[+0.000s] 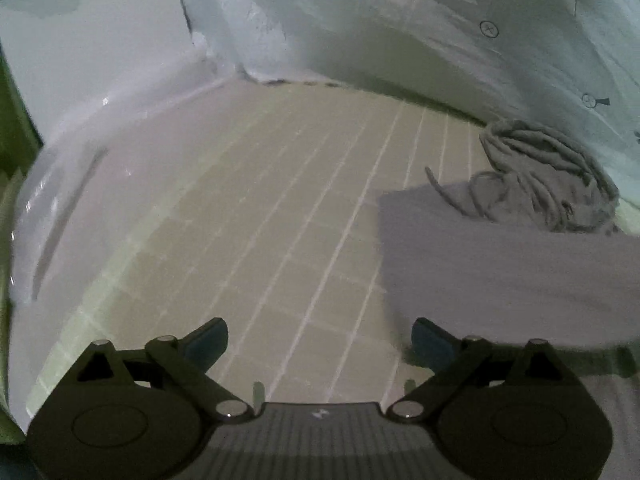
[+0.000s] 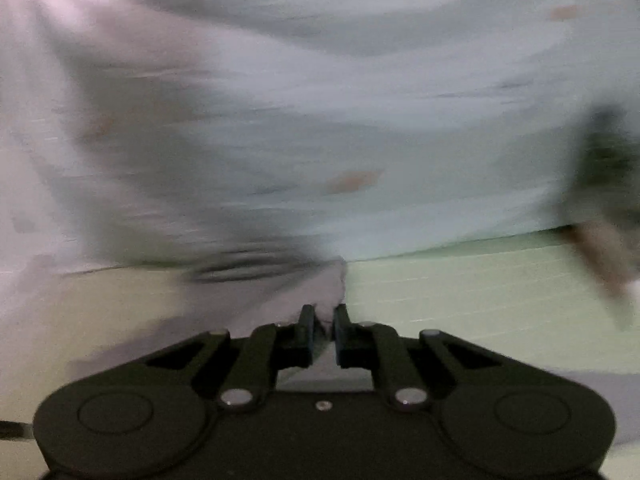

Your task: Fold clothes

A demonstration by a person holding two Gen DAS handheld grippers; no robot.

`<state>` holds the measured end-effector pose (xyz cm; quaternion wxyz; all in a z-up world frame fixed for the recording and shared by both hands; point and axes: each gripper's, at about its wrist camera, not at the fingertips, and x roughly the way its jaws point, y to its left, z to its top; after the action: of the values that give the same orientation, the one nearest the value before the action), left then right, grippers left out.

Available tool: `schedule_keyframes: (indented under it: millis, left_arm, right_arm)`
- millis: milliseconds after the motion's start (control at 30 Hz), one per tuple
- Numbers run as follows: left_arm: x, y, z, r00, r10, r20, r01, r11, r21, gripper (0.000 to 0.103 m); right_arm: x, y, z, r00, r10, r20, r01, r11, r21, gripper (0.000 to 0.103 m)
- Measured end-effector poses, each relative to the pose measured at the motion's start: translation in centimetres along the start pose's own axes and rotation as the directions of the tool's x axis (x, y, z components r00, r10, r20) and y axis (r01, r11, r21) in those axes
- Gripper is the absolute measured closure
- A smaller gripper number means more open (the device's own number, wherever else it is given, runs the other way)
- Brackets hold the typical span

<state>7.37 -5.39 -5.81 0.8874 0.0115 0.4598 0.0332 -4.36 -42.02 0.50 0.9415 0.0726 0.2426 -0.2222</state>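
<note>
grey cloth lies flat on a tiled surface, w/ a crumpled grey bundle at its far end by the wall. left gripper hovers beside the cloth, jaws wide, nothing btwn them. right gripper has jaws narrow, pinching a cloth edge; that view is blurred.

left hand-held gripper gapes over tiled surface; flat grey cloth beside crumpled garment.
</note>
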Motion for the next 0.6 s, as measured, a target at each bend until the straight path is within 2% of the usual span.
schedule_keyframes:
  millis: [33, 67, 100, 133, 167, 200, 267, 300, 367, 467, 600]
  left_arm:
    - [0.6, -0.4, 0.3, 1.000, -0.002, -0.012, 0.002, 1.000, -0.001, 0.005]
    - [1.1, -0.9, 0.7, 1.000, -0.004, -0.024, 0.004, 1.000, -0.002, 0.005]
    - [1.7, -1.3, 1.0, 0.999, -0.006, -0.036, 0.006, 1.000, -0.003, 0.005]
    - [2.2, -1.7, 1.4, 0.999, -0.008, -0.049, 0.008, 1.000, -0.004, 0.005]
    - [2.8, -2.2, 1.7, 0.998, -0.010, -0.061, 0.010, 1.000, -0.005, 0.005]
    - [3.3, -2.6, 2.1, 0.997, -0.012, -0.072, 0.012, 1.000, -0.004, 0.005]
    - [4.1, -3.8, 2.7, 0.996, -0.018, -0.085, 0.022, 0.999, 0.043, 0.005]
    - [4.4, -4.4, 3.0, 0.996, -0.021, -0.090, 0.028, 0.997, 0.067, 0.005]
    - [5.3, -5.4, 3.3, 0.994, -0.026, -0.102, 0.039, 0.992, 0.119, 0.005]
    - [6.7, -6.4, 3.6, 0.992, -0.011, -0.128, 0.033, 0.985, 0.172, 0.005]
    - [8.4, -7.2, 4.2, 0.988, 0.011, -0.152, 0.021, 0.978, 0.207, 0.005]
  right_arm:
    - [1.1, -2.2, -0.5, 0.992, -0.126, -0.027, 0.126, 0.992, -0.022, 0.081]
    - [2.3, -4.3, -1.1, 0.970, -0.229, -0.081, 0.229, 0.973, -0.013, 0.061]
    - [3.6, -6.3, -1.7, 0.935, -0.327, -0.138, 0.329, 0.944, -0.009, 0.048]
    - [4.4, -8.5, -2.4, 0.912, -0.360, -0.197, 0.375, 0.926, 0.041, 0.046]
    - [4.6, -10.0, -3.0, 0.908, -0.354, -0.225, 0.382, 0.919, 0.097, 0.043]
    - [4.7, -11.3, -3.6, 0.910, -0.333, -0.247, 0.379, 0.910, 0.166, 0.032]
    - [5.0, -12.5, -4.7, 0.911, -0.304, -0.280, 0.377, 0.889, 0.260, 0.019]
    - [5.2, -13.0, -5.3, 0.911, -0.288, -0.294, 0.376, 0.875, 0.306, 0.019]
    - [6.1, -12.8, -6.1, 0.918, -0.234, -0.321, 0.340, 0.881, 0.329, 0.018]
    - [7.7, -11.8, -7.5, 0.919, -0.178, -0.352, 0.292, 0.906, 0.306, 0.017]
    - [10.0, -11.6, -7.7, 0.911, -0.198, -0.363, 0.313, 0.903, 0.295, 0.017]
